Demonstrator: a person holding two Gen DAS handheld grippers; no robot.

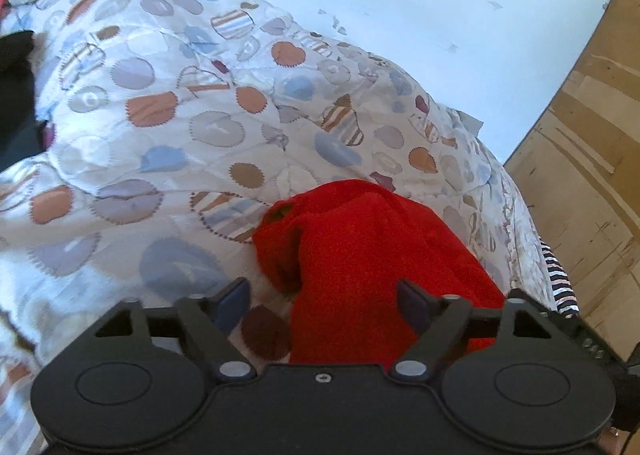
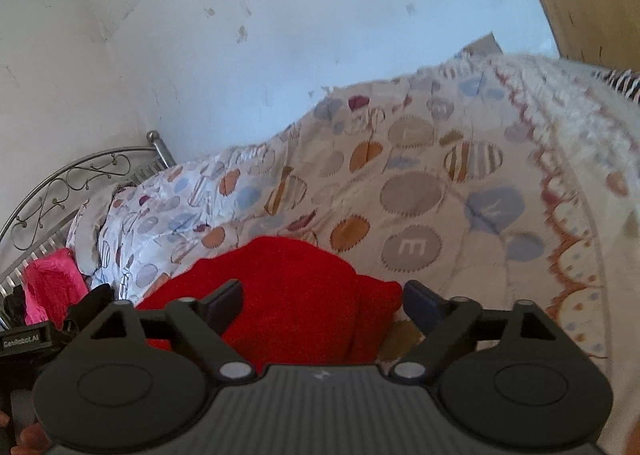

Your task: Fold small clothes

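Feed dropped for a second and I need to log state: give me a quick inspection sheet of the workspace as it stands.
Surface: bed with patterned quilt, rumpled.
Job's things: red garment bunched on the quilt, not flat.
Clutter: pink cloth by the metal headboard; dark cloth at the quilt's edge; striped fabric at the bedside.
Grippers: left claw open, right claw open, both over the red garment, neither gripping it.
Cables: nothing seen.
Surroundings: white wall, wooden panel.
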